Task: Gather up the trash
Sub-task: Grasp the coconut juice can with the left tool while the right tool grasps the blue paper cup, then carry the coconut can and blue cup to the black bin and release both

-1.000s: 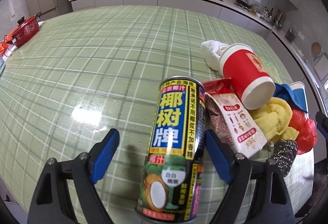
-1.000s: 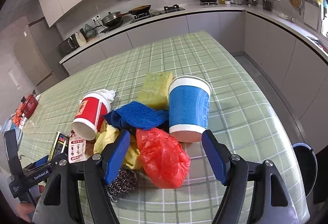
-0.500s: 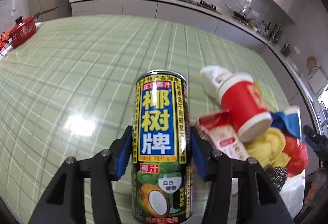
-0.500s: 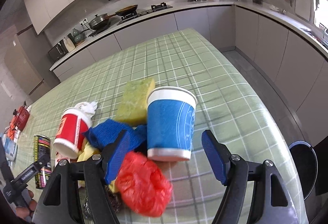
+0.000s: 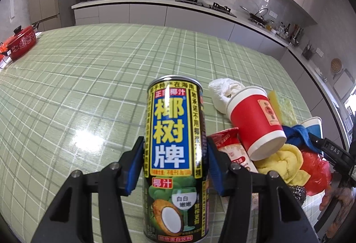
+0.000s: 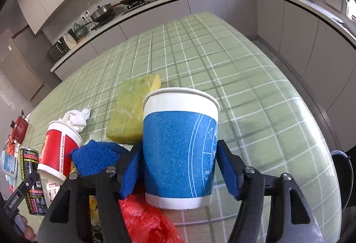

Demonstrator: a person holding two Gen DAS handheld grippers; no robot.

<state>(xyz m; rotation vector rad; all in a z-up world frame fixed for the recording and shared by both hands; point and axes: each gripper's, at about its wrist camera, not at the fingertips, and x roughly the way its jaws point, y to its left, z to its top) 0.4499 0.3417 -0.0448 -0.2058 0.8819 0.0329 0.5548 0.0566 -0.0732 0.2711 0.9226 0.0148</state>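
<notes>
- Left gripper (image 5: 174, 165) was clamped on the upright coconut-juice can (image 5: 175, 154), standing on the table (image 5: 89, 87); I judged the smooth wall could slip on lifting.
- Right gripper (image 6: 179, 170) had just been closing around the inverted blue paper cup (image 6: 180, 149), right pad not yet touching; I feared too hard a squeeze would crush it.
- Blue cloth (image 6: 95, 158) beside the left pad might snag.

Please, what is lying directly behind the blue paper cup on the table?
Behind the blue paper cup lies a yellow-green sponge, flat on the green checked tablecloth. The cup covers the sponge's near right corner, so whether the two touch cannot be seen.
</notes>
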